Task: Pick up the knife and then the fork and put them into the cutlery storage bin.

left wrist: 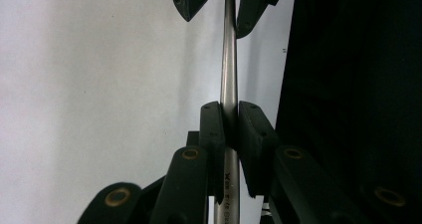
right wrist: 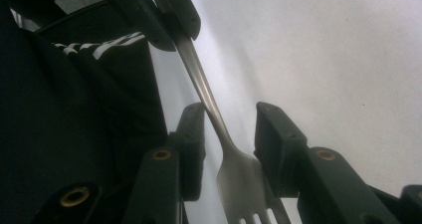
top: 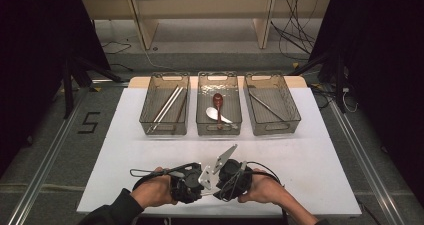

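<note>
A steel fork [right wrist: 244,179] is held level just above the white tabletop [top: 310,160], near its front edge. My left gripper [left wrist: 229,119] is shut on the fork's handle [left wrist: 229,59], pads pressed on both sides. My right gripper [right wrist: 229,129] faces it with the fork's neck between its jaws. One pad touches the neck and the other stands apart, so this gripper is open. In the high view the left gripper [top: 192,182] and right gripper [top: 225,182] meet nose to nose, and they hide the fork there.
Three clear bins stand in a row at mid-table. The left bin [top: 145,110] holds long metal sticks, the middle bin [top: 200,127] a brown spoon [top: 218,102] and a white spoon [top: 214,114], the right bin [top: 295,110] one metal utensil [top: 267,106].
</note>
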`<state>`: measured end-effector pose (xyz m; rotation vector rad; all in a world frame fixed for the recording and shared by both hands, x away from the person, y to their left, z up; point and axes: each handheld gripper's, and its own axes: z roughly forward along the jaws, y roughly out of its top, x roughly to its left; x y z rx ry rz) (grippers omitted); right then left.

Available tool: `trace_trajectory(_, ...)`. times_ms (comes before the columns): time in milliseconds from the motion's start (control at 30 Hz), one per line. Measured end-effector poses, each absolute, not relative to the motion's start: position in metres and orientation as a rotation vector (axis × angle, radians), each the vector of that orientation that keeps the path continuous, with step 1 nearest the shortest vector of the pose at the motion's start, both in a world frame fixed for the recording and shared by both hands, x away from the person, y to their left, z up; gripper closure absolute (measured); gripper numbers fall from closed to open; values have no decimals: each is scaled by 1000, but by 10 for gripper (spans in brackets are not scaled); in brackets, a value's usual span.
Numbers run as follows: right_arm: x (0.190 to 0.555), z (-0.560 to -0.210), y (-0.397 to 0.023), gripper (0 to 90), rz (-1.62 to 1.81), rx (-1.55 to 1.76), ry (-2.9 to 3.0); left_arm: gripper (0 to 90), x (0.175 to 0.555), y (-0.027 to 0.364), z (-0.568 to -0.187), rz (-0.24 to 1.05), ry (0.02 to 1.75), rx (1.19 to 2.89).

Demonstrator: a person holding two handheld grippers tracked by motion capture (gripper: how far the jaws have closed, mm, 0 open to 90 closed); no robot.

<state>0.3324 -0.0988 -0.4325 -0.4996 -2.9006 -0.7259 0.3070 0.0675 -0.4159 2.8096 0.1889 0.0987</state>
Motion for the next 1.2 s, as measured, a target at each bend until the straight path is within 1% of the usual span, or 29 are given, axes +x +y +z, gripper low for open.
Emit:
trace_trajectory(167, 332, -432, -100, 679, -720, -489, -2880, 808, 306, 67, -415, 89, 163, 2811)
trace_trajectory(300, 330, -435, -100, 741, -738, -442, -2868, 807, 305, 67, -414, 80, 148, 2805)
trace_trajectory(667, 331, -437, -103, 778, -731, -392, -2844, 807, 304, 66, -413, 89, 121, 2801)
trace_trajectory(867, 330, -437, -103, 814, -728, -375, -2828, 807, 303, 66, -412, 92, 102, 2787)
trace_trajectory(900, 330, -437, -103, 859, -729, -370, -2826, 861, 304, 66, -411, 101, 124, 2779)
trace_trajectory(933, 330, -437, -103, 871, -733, -371, -2829, 889, 305, 67, -409, 96, 148, 2755)
trace_trajectory(1033, 331, -442, -103, 880, -707, -337, -2844, 890, 305, 70, -407, 82, 123, 2748)
trace_trajectory(1200, 333, -441, -107, 884, -697, -346, -2842, 888, 306, 72, -407, 84, 138, 2736)
